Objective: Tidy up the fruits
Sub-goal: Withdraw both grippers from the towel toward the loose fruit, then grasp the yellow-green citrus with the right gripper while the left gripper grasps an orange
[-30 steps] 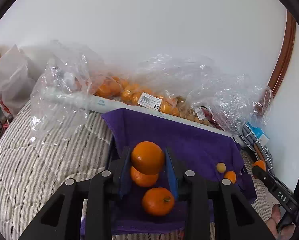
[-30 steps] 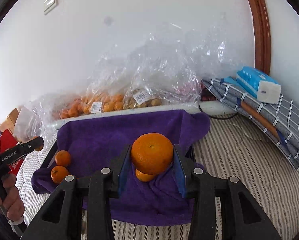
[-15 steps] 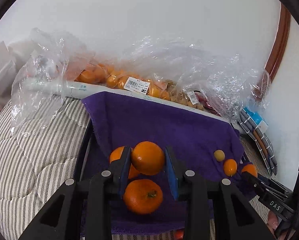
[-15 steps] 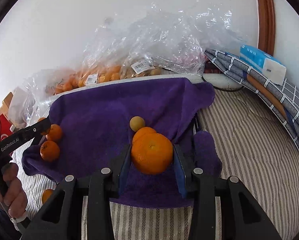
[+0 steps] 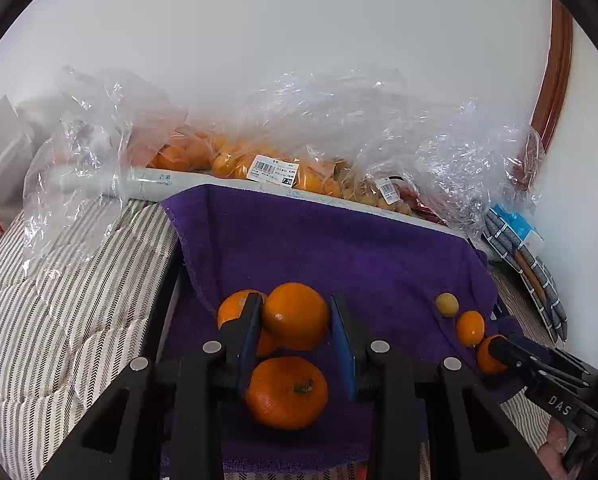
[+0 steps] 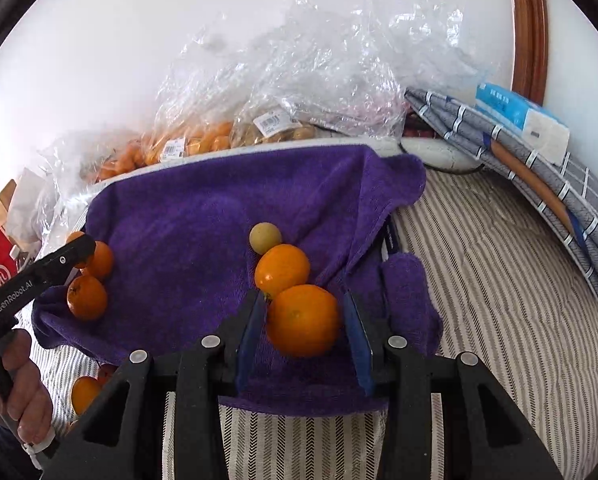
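Both views are evenly and brightly lit by soft daylight; glare is scattered across the clear plastic bags (image 5: 339, 128). Strong fisheye bending and dark corner vignetting are seen, with sharp focus throughout

You have one orange (image 5: 295, 316) clamped over the purple towel (image 5: 339, 248); two more oranges (image 5: 286, 393) sit beneath it, another orange (image 6: 303, 320) by the towel's right edge.

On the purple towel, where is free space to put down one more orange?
The middle of the purple towel is bare, between the two oranges at its left edge and the small fruits on the right. Both ends are crowded; behind, the bagged fruit borders it.
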`<control>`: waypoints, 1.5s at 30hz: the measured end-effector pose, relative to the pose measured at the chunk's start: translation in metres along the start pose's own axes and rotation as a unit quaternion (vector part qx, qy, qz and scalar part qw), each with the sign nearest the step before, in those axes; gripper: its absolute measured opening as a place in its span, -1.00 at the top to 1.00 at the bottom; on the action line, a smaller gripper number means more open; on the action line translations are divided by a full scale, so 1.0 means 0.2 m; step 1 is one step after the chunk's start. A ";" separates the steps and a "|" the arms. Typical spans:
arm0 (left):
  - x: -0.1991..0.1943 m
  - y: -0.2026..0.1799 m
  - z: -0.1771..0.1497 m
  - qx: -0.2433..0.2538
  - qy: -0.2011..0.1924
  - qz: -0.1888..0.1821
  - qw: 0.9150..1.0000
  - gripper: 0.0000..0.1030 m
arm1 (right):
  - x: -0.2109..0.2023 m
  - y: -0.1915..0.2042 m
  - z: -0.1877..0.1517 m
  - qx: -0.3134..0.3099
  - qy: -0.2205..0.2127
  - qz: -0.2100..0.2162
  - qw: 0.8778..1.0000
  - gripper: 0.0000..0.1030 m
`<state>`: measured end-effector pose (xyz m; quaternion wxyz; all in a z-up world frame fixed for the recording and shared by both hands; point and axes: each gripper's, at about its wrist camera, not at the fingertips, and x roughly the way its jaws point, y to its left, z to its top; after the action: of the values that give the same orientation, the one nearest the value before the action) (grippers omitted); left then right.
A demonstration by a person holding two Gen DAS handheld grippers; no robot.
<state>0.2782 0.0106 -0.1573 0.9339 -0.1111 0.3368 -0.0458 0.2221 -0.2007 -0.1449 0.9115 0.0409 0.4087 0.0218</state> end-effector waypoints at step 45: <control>-0.42 0.33 -0.28 -0.029 -0.015 0.069 0.997 0.13 | -0.13 0.50 -0.39 -0.032 0.073 0.121 0.989 0.48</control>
<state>0.1784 0.0773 -0.1633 0.9361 -0.1150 0.3309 0.0306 0.1458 -0.0992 -0.1686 0.8705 0.0585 0.4657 0.1478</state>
